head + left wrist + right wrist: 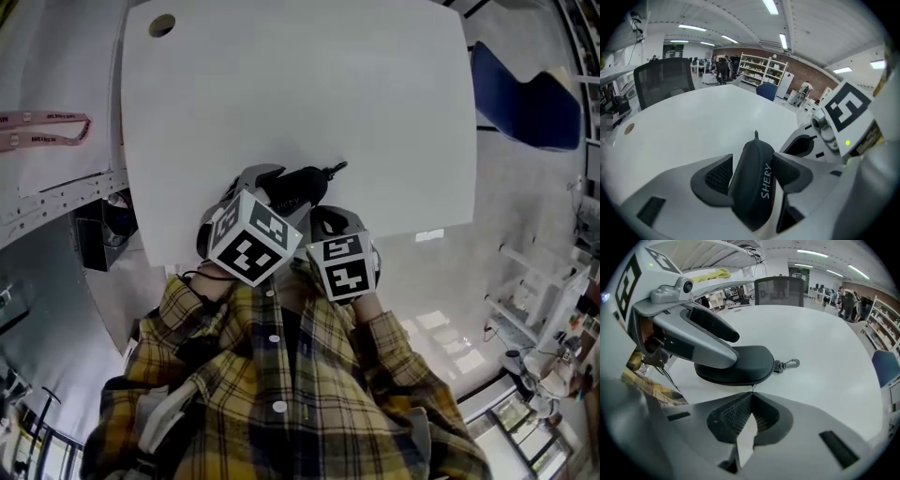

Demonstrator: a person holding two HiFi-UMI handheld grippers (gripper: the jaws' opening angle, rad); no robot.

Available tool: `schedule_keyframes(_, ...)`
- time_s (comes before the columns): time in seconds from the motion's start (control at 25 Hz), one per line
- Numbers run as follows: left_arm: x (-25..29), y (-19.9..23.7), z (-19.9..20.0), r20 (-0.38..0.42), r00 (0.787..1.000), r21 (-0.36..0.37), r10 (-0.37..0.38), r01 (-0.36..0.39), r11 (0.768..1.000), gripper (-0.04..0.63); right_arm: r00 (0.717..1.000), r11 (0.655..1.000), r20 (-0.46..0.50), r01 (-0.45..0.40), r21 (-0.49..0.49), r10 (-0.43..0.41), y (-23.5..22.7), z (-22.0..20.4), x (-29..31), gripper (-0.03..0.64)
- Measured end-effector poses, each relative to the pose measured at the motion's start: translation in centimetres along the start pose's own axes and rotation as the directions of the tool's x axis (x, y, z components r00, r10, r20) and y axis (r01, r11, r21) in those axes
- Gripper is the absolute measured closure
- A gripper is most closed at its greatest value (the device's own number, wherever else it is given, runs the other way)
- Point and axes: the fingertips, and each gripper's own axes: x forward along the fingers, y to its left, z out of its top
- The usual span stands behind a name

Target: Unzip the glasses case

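A black glasses case lies near the front edge of the white table. It bears white lettering, and a metal clip sticks out of its far end. My left gripper straddles the case with a pad against each side. In the right gripper view one left finger lies along the top of the case. My right gripper sits just below the case's near seam, jaws together. A thin zipper pull runs from the seam into its tips.
A round cable hole marks the table's far left corner. A blue chair stands beyond the right edge and a black mesh chair at the far side. A pink strap lies on the neighbouring desk at left.
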Motion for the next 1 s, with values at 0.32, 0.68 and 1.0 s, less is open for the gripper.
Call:
schedule_keyframes(0.32, -0.4, -1.3, 1.0, 0.2, 0.98, 0.252, -0.017, -0.034, 0.967, 0.367, 0.999, 0.999, 0.034, 0.006, -0.05, -0.005, -1.0, 0.3, -0.5, 0.618)
schedule_keyframes(0.68, -0.4, -1.5, 0.8, 0.165, 0.983, 0.273, -0.08, 0.032, 0.962, 0.382, 0.998, 0.992, 0.039, 0.057, -0.116, -0.052, -2.6, 0.5, -1.0, 0.618)
schedule_keyframes(1.0, -0.3, -1.8, 0.9, 0.152, 0.984, 0.28, -0.093, 0.047, 0.959, 0.385, 0.995, 0.952, 0.04, 0.095, -0.289, -0.087, -5.1, 2.4, -1.3, 0.618)
